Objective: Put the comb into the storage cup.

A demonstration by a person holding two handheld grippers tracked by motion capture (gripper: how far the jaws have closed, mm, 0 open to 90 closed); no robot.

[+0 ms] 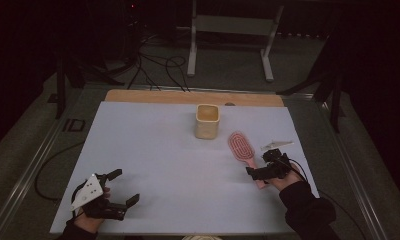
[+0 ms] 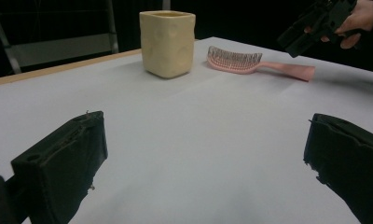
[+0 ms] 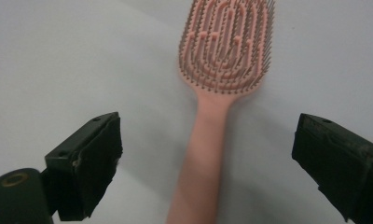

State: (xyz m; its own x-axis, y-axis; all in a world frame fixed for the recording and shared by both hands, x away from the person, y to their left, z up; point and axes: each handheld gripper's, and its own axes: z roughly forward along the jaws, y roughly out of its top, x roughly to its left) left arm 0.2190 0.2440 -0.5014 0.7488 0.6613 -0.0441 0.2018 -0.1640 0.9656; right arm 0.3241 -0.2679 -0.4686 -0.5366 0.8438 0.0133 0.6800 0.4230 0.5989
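— What are your two hands doing right now?

— My right gripper is hovering over the pink hairbrush, near the right edge of the white table cover. Its jaws are standing wide apart, one on each side of the brush handle, and neither is touching it. In the right gripper view the handle is running straight up between the jaws, with the bristled head lying face up beyond them.

— And the left?

— My left gripper is sitting low at the near left corner of the table, jaws spread as well, with nothing between them but bare cover (the grey plate on top is catching the light).

— What else is lying around?

— A cream-yellow cup is standing upright toward the far middle of the table, well apart from both my hands; the brush head is lying just to its right and nearer me. In the left gripper view I'm seeing the cup, the brush beside it, and my other hand. A small pale object is lying right of the brush; I cannot tell what it is
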